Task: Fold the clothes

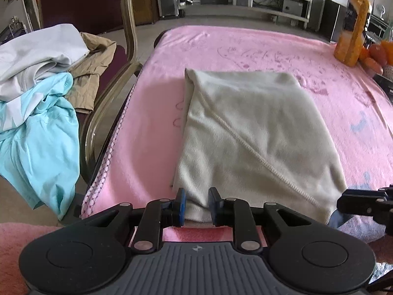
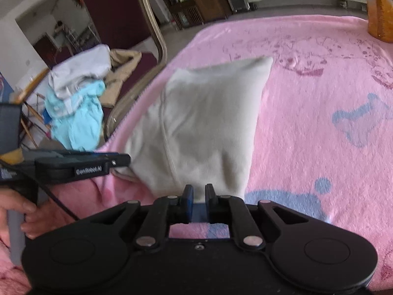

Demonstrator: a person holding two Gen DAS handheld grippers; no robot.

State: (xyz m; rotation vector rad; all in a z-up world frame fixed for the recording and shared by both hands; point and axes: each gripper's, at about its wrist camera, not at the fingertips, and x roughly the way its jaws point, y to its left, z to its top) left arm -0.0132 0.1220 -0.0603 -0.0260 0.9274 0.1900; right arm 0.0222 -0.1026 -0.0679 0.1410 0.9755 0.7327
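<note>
A cream garment (image 1: pixel 253 135), folded into a rectangle with a diagonal seam, lies on the pink blanket (image 1: pixel 152 113). My left gripper (image 1: pixel 196 206) is at its near left corner; the jaws stand a little apart with cloth between them. My right gripper (image 2: pixel 197 201) is at the garment's near right corner (image 2: pixel 196 127), jaws narrowly apart with cloth between the pads. Each gripper shows in the other's view: the right one at the right edge (image 1: pixel 363 204), the left one at the left (image 2: pixel 81 166).
A chair (image 1: pixel 127 49) to the left holds a pile of clothes: white (image 1: pixel 36 54), light blue (image 1: pixel 41 132), tan (image 1: pixel 93 68). An orange juice bottle (image 1: pixel 353 27) and oranges (image 1: pixel 375 56) stand at the far right. Shelves line the back wall.
</note>
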